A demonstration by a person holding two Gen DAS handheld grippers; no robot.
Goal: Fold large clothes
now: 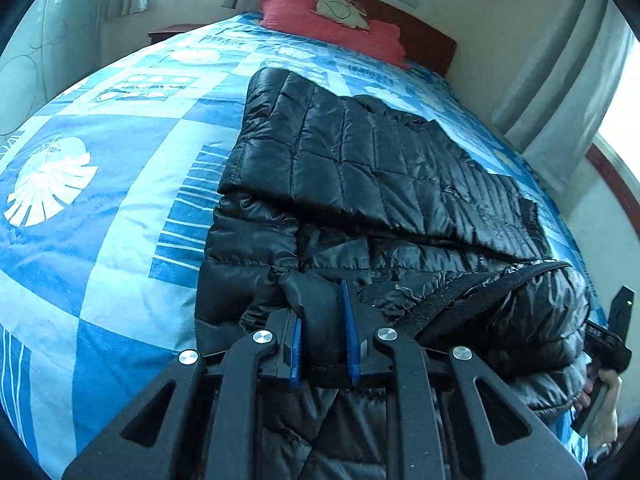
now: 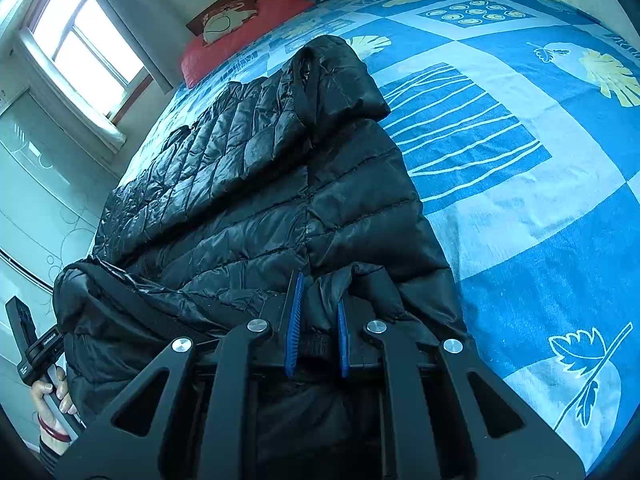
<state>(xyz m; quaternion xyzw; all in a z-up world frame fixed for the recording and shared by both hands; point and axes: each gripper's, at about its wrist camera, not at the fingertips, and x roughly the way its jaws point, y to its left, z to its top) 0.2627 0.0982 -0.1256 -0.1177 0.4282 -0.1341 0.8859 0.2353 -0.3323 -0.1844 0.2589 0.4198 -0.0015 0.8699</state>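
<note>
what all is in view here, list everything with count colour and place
puffer jacket: 1, black, lying partly folded on the bed, near edge in both claws
bedspread: 1, blue and white patchwork, covering the bed
pillow: 1, red, at the headboard
cushion: 1, pale, printed, on the pillow
headboard: 1, dark wood, far end
windows: 2, curtained
left claw: black, blue pads, jacket fabric between them
right claw: same, clamped on the jacket
hands: 2, on the handles

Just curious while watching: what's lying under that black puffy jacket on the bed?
The black puffy jacket lies on a blue patterned bedspread, which shows all around it. The jacket is folded over itself, so its lower layers and the bedspread directly beneath are hidden.
</note>
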